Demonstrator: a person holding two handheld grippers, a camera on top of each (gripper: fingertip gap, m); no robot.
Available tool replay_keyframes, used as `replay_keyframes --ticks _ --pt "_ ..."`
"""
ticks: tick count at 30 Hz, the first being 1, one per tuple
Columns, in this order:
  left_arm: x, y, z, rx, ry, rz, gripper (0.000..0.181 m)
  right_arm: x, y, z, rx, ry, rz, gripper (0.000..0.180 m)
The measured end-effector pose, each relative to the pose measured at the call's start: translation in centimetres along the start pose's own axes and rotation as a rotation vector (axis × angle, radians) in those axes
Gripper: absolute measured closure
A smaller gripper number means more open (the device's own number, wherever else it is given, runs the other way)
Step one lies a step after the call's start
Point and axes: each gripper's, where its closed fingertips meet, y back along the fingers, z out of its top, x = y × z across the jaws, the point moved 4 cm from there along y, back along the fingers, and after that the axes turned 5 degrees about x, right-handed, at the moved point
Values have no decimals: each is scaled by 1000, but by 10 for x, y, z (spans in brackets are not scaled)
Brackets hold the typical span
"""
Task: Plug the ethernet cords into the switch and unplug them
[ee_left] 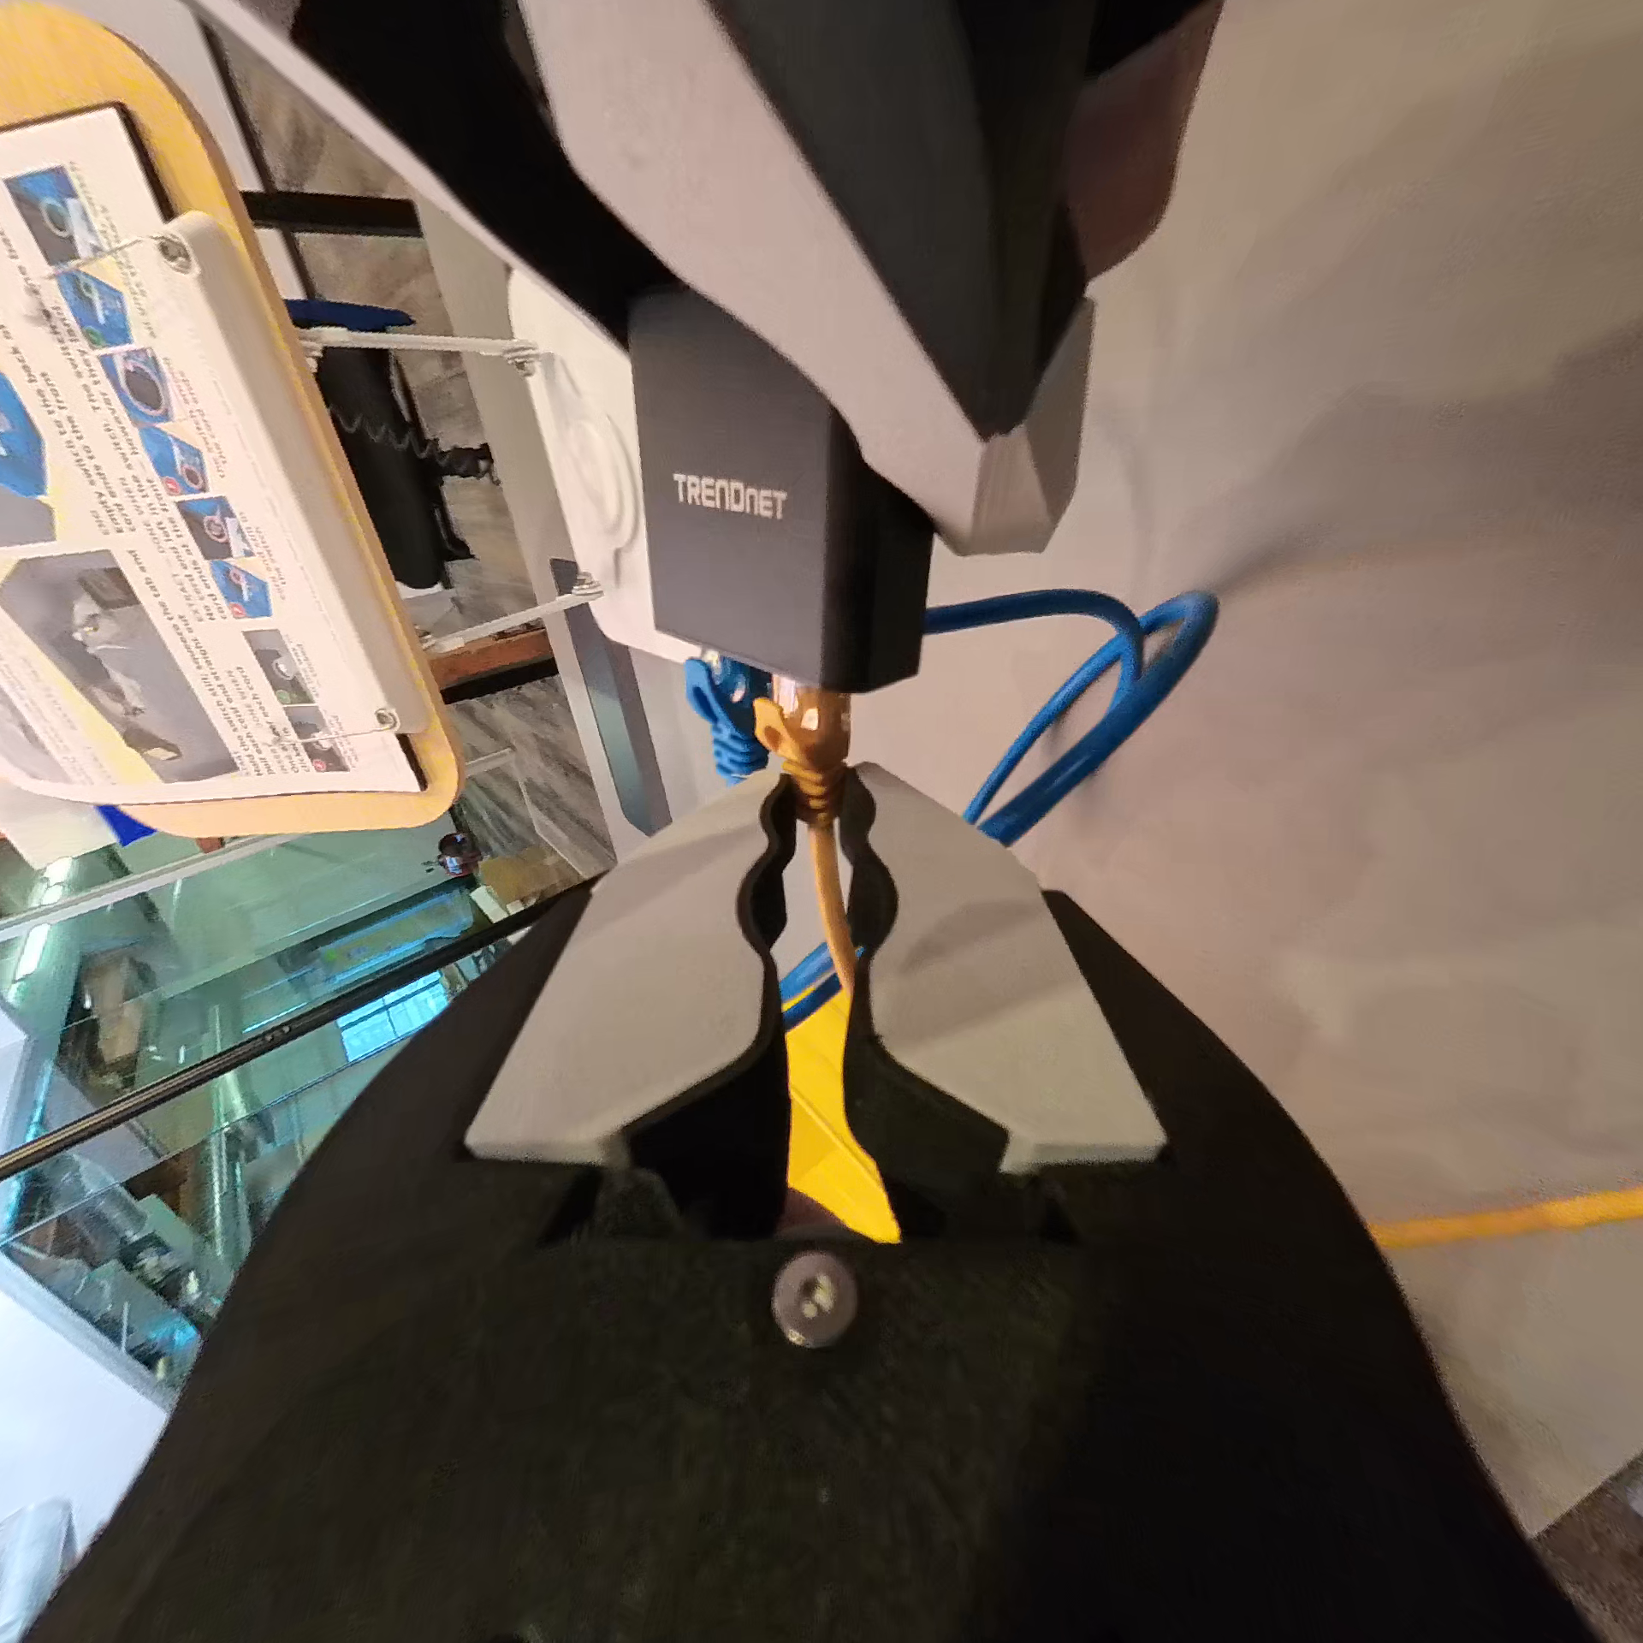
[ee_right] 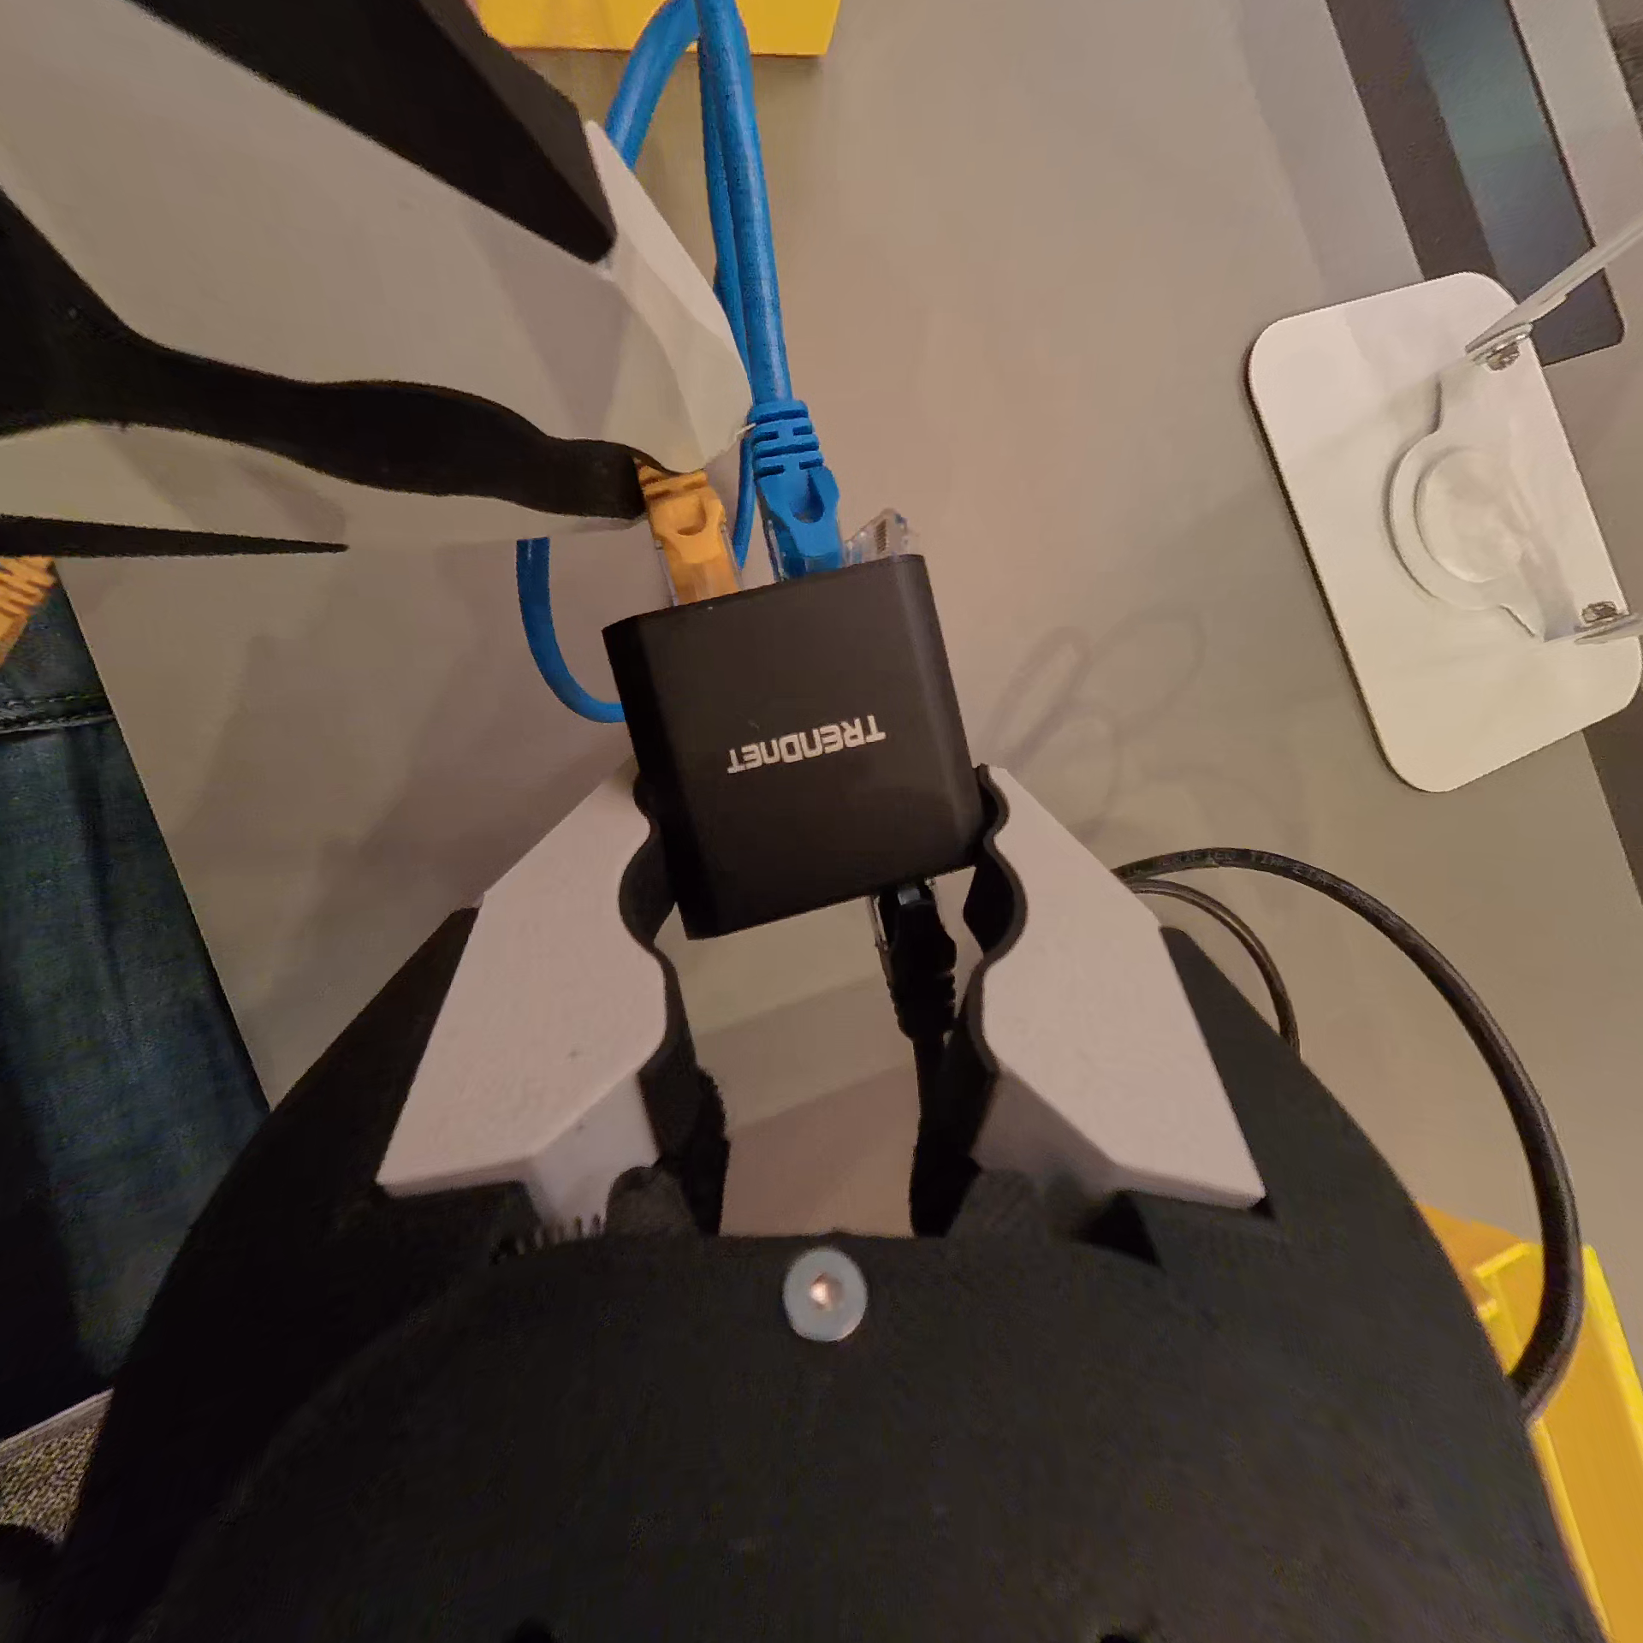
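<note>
The black switch (ee_right: 791,738) is clamped at its rear between my right gripper's (ee_right: 809,787) fingers, just above the grey table. It also shows in the left wrist view (ee_left: 738,498). My left gripper (ee_left: 818,787) is shut on the orange ethernet cord (ee_left: 813,756) just behind its plug (ee_right: 689,542), whose tip sits at the switch's port face; how deep it sits is unclear. A blue plug (ee_right: 800,498) sits in the port beside it, and a clear plug (ee_right: 880,533) beside that. Blue cord loops (ee_left: 1076,693) lie behind. A black cable (ee_right: 920,969) leaves the switch's rear.
A white stand base with a clear holder (ee_right: 1440,533) sits on the grey table (ee_right: 1111,267) to the right. Yellow boxes stand at the far edge (ee_right: 782,27) and near right (ee_right: 1565,1387). A wooden board with an instruction sheet (ee_left: 178,498) stands left. A person's jeans (ee_right: 89,889) show at left. The grippers' ends are close to 6 cm from one another.
</note>
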Motion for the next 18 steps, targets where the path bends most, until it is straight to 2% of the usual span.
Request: replay_keyframes --ticks 7,11,13,16,18 --pt "0 -2 -1 37 27 2 174 0 0 5 19 -18 -17 115" --pt "9 8 -6 -55 117 -22 171 -1 8 8 -21 -25 -14 114" --pt "20 21 -8 -119 176 -26 169 -3 18 12 -65 -29 -21 114" --pt "43 52 -16 -222 264 78 158 -16 35 14 -84 -44 -83 114" --pt "55 71 -29 -266 325 110 160 -26 50 16 -105 -55 -117 114"
